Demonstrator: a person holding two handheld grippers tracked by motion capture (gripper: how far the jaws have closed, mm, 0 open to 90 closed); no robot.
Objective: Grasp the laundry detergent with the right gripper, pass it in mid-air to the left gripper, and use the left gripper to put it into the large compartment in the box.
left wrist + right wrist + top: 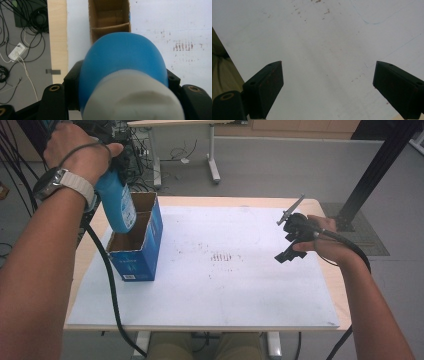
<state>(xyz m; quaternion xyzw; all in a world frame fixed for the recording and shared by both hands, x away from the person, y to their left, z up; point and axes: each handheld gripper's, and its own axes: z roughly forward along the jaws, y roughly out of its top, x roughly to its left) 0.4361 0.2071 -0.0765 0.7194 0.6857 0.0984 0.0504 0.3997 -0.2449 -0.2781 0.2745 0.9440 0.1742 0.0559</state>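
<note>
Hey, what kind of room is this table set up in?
Probably a lab or workshop: cables tangle on the grey floor, another desk's metal legs stand behind, and the wooden table carries a stained white sheet.

Left gripper (107,167) raised, fingers clamped, right gripper (292,240) low, fingers spread wide

A laboratory or workshop room: cable bundles (15,150) and a power strip (17,50) on grey floor, a black frame post (380,165), and a white-covered worktop (240,290).
</note>
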